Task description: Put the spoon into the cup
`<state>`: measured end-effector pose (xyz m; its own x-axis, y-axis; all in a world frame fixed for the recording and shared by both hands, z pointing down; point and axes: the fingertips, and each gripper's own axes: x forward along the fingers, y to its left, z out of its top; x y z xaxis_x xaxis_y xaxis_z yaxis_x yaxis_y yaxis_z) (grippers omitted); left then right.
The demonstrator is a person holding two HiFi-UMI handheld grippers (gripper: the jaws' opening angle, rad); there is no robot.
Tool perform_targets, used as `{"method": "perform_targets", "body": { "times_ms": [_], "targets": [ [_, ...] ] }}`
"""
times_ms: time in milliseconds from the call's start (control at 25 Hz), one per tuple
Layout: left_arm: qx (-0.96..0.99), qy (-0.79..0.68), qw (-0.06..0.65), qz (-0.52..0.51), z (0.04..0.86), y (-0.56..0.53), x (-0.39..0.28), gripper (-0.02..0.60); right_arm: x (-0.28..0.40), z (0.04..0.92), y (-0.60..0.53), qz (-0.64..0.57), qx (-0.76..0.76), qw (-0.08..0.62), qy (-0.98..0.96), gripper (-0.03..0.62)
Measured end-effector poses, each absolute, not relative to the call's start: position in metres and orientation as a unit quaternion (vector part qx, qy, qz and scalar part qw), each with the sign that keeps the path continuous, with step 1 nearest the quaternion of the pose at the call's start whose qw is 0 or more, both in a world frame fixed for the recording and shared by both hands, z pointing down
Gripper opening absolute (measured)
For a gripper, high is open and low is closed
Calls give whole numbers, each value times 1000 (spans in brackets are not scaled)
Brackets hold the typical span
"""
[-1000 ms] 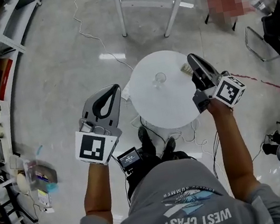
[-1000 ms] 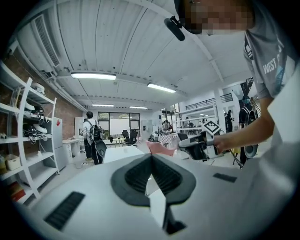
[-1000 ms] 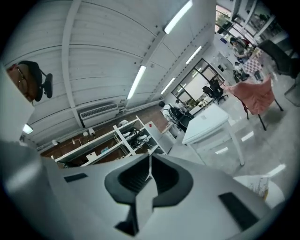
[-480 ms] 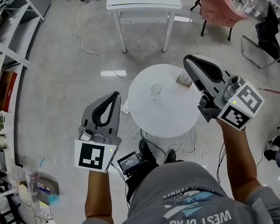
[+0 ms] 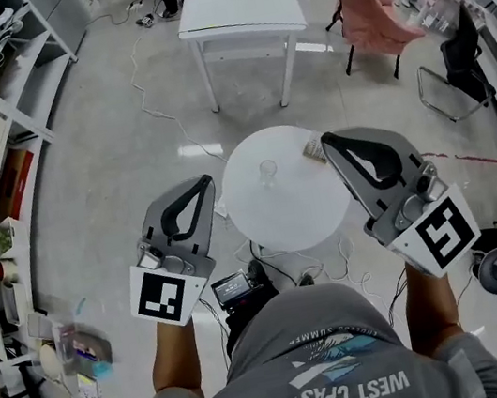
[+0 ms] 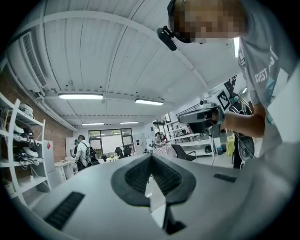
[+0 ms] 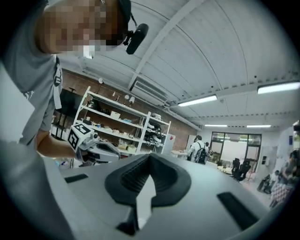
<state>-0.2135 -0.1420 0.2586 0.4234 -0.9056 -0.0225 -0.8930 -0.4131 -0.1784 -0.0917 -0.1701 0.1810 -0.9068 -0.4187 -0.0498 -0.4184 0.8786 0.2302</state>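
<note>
Holding both tools level and well above the round table (image 5: 283,220), the person has one on each side of it, which leaves the top open to the head view. The left gripper (image 5: 201,182) hangs beyond the table's left edge, its jaws pressed together on nothing. The right gripper (image 5: 329,139) hangs over the right edge, also clamped tight and empty. Each gripper view looks out across the room rather than down, so neither tool is aimed at the work.

The cup (image 5: 268,173), clear and upright, stands near the table's middle, slightly toward the far edge, within reach of either side. A small object (image 5: 313,150) lies at the far right edge. It may be the spoon, but it is too small to tell, and so is whether anything sits in the cup.
</note>
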Motion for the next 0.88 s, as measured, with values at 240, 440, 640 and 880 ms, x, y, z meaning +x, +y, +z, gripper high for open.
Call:
{"method": "perform_targets", "body": {
  "times_ms": [240,440,640,880],
  "targets": [
    [-846,524,94,-37,256,-137,-203,2,-82,175,-147,-140,231,5,-963,0],
    [-847,521,94,-38,256,-132,-195,2,-69,174,-138,-144,238,6,-960,0],
    [-849,519,95,-41,256,-129,-190,2,-62,176,-135,-142,242,7,-960,0],
    [-847,521,95,-39,260,-128,-190,2,-60,183,-135,-139,242,8,-960,1]
  ]
}}
